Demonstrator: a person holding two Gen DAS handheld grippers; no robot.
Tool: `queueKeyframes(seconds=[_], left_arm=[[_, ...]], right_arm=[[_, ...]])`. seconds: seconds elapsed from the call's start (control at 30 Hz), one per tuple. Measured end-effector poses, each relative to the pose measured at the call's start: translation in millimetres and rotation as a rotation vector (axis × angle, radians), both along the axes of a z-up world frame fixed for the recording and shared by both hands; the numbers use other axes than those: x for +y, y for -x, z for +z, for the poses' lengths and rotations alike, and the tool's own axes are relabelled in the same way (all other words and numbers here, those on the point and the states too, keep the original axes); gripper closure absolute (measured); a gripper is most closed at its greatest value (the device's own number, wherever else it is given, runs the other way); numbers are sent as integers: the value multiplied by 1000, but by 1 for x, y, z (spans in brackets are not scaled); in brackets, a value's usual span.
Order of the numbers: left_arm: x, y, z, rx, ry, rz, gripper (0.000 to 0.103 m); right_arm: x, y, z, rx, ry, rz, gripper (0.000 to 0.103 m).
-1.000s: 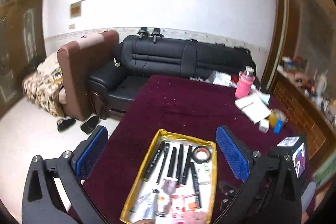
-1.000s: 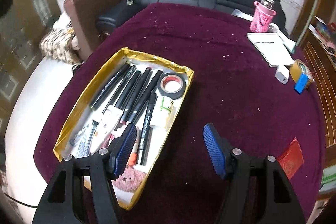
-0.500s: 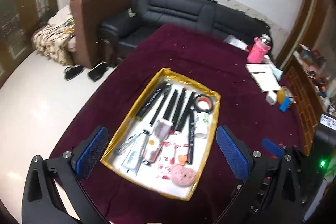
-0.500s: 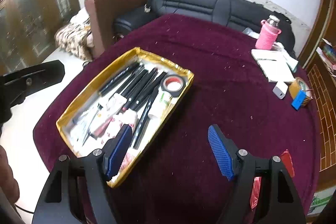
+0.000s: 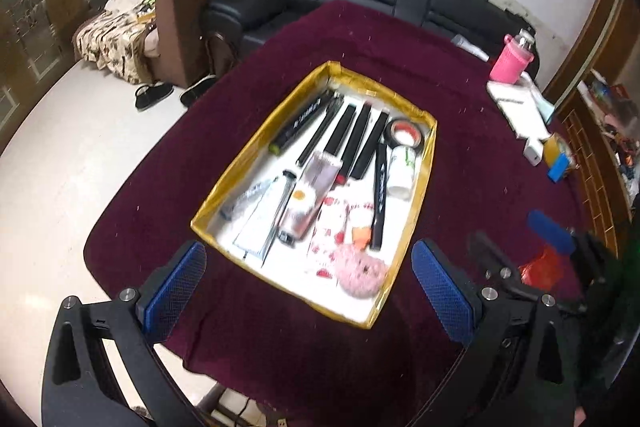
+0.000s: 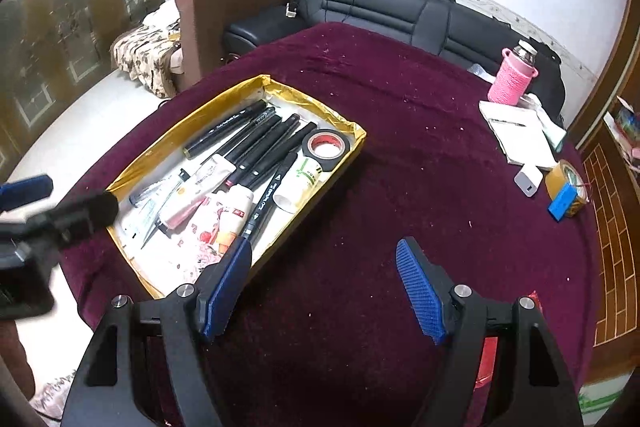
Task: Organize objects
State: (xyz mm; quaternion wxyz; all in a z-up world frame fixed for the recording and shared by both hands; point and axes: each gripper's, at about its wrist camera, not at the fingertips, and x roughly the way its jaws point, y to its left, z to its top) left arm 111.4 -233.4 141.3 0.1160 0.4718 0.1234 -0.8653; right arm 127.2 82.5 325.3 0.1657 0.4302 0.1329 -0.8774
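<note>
A gold-rimmed tray (image 5: 248, 151) (image 6: 168, 143) sits on the maroon table (image 5: 472, 163). It holds several black markers (image 5: 344, 135) (image 6: 256, 147), a roll of black tape (image 5: 404, 135) (image 6: 326, 149), a white bottle (image 5: 402, 167) (image 6: 298, 183), tubes and a pink round toy (image 5: 360, 273). My left gripper (image 5: 308, 291) is open and empty, above the tray's near edge. My right gripper (image 6: 324, 287) is open and empty, over the cloth to the right of the tray. Each gripper shows at the edge of the other's view.
A pink bottle (image 6: 512, 83), a white notebook (image 6: 520, 135), a small white box (image 6: 528, 181) and a brown tape roll with a blue block (image 6: 566, 193) lie at the table's far right. A red packet (image 5: 544, 267) lies near the right gripper. A black sofa (image 6: 400, 15) stands behind.
Both grippers have pulled back and risen from the tray. The left view has tilted down, so the whole tray shows. Both stay open and empty.
</note>
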Motion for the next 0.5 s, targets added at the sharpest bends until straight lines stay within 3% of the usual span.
queueKeyframes(seconds=[0.2,0.5], left_arm=[[2,-6,-7,-21,4,14,0],[2,-10,-2,-23,124,57,0]], right_arm=[[-4,-1,-2,-9,-8,17,33],[-14,-1,-12,-39,-38,37,33]])
